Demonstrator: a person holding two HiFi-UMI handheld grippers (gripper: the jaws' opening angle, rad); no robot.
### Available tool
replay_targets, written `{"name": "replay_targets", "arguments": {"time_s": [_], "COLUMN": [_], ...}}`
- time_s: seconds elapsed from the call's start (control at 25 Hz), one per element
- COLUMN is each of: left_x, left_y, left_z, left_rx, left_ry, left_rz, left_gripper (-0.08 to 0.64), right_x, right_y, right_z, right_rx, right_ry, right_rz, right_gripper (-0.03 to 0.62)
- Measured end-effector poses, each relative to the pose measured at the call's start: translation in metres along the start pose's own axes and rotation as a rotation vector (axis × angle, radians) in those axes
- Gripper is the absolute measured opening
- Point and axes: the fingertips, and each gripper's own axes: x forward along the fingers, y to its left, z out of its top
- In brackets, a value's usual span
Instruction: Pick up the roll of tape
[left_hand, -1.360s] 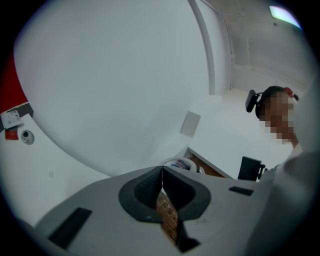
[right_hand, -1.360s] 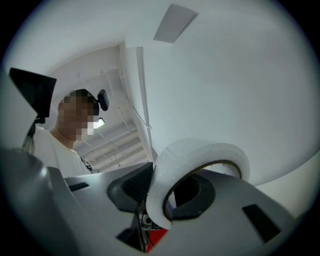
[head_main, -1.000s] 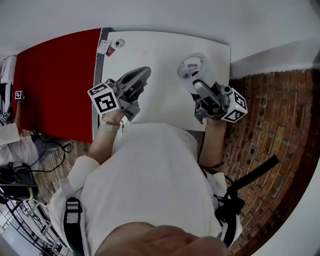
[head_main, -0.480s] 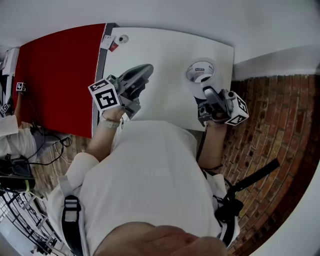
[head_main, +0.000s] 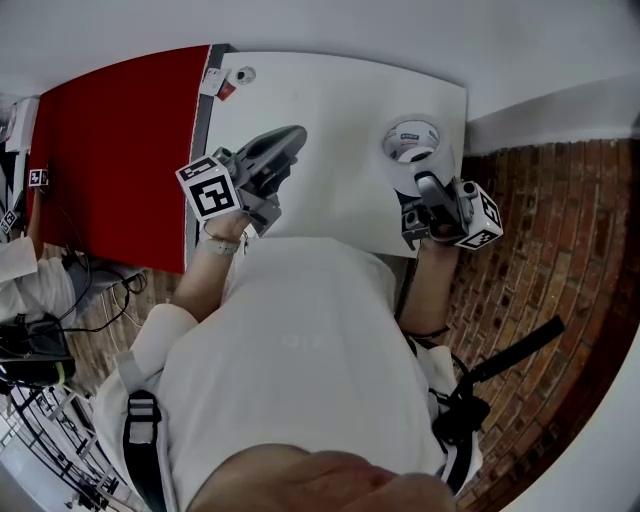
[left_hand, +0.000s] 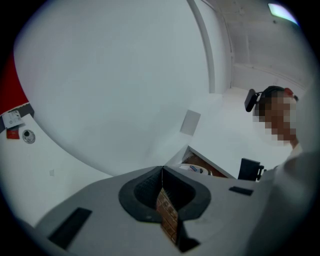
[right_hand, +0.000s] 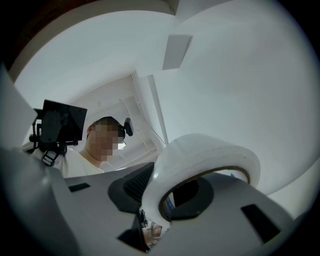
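Observation:
The roll of tape (head_main: 412, 140), white with a wide hollow core, is lifted at the right side of the white table (head_main: 340, 90) and tilted. My right gripper (head_main: 425, 182) is shut on it and reaches up from the table's near right edge. In the right gripper view the roll (right_hand: 200, 160) fills the middle, and its wall is pinched between the dark pads of my right gripper (right_hand: 160, 200). My left gripper (head_main: 290, 142) hovers over the left half of the table, shut and empty. In the left gripper view, the pads of the left gripper (left_hand: 162, 187) meet along a thin line.
A red surface (head_main: 110, 150) adjoins the table on the left. A small round object (head_main: 241, 75) and a tag (head_main: 218, 86) lie at the table's far left corner. Brick floor (head_main: 540, 220) lies to the right, and cables (head_main: 60, 290) are on the floor at the left.
My right gripper has shifted a little to the right with the roll of tape in it, nearer the table's right edge. The left gripper has stayed where it was.

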Motion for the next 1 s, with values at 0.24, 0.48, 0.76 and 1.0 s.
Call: {"name": "replay_targets", "arguments": {"time_s": [0.24, 0.48, 0.76, 1.0], "left_x": [0.001, 0.0, -0.004, -0.007], "left_y": [-0.009, -0.012, -0.014, -0.012], "left_z": [-0.006, -0.011, -0.015, -0.016], "left_rx": [0.006, 0.006, 0.001, -0.003], "left_ry": [0.004, 0.009, 0.008, -0.007], "left_rz": [-0.003, 0.003, 0.01, 0.028], "left_gripper": [0.008, 0.009, 0.008, 0.009], "right_x": [-0.006, -0.01, -0.014, -0.016], "right_y": [0.009, 0.007, -0.001, -0.021], "right_z": [0.001, -0.001, -0.009, -0.019], "right_rx": [-0.01, -0.018, -0.045, -0.054], "right_ry": [0.002, 0.002, 0.069, 0.146], "right_rz": [-0.002, -0.036, -0.11, -0.177], "right_gripper": [0.106, 0.104, 0.104, 0.104]}}
